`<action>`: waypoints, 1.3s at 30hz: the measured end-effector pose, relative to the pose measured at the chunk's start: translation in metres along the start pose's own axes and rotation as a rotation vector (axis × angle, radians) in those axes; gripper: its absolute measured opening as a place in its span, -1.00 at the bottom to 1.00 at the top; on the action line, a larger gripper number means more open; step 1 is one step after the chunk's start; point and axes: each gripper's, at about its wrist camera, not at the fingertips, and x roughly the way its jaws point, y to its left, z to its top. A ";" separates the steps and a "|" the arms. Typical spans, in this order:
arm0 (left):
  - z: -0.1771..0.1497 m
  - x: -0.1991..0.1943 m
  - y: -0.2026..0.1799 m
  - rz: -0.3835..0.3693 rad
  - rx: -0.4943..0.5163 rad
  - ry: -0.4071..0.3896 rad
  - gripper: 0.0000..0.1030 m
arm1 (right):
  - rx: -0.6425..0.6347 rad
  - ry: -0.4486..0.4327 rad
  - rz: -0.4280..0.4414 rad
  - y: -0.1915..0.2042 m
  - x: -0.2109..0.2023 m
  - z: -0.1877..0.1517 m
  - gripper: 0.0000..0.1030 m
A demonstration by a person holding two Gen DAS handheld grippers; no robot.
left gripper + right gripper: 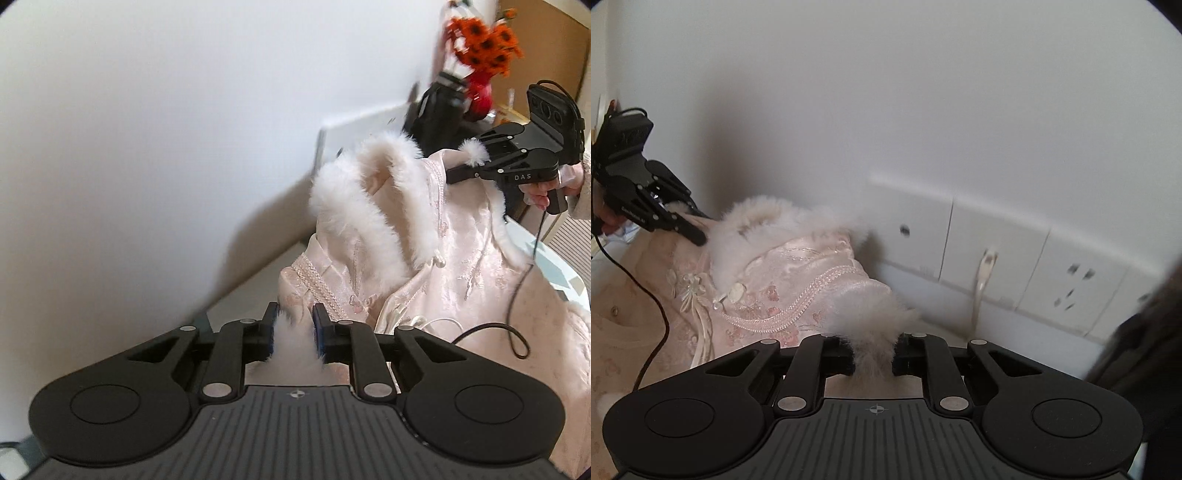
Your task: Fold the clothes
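You have the pale pink jacket (436,236) stretched between your two grippers, hanging in front of the white wall (147,129); its long axis runs from one gripper to the other, fur collar (354,206) uppermost. Your left gripper (295,332) is closed on a tuft of white fur trim, and your right gripper (873,350) likewise pinches fur. The jacket's lower part is cut off by the frame edges. Only the left view shows the blurred orange flowers (484,44) and your hand (546,192); only the right view shows the wall sockets (997,258), smeared by blur.
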 end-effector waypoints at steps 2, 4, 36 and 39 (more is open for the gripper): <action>0.004 -0.020 -0.011 0.005 0.016 -0.037 -0.64 | -0.010 -0.032 -0.037 0.012 -0.022 0.006 -0.75; 0.005 -0.041 -0.024 0.008 0.036 -0.077 -0.65 | -0.019 -0.065 -0.075 0.024 -0.045 0.011 -0.75; -0.257 -0.121 -0.221 -0.267 0.123 0.168 -0.74 | -0.179 0.214 -0.346 0.286 -0.185 -0.260 -0.66; -0.255 -0.141 -0.217 -0.288 0.093 0.153 -0.40 | -0.147 0.235 -0.347 0.284 -0.191 -0.262 -0.50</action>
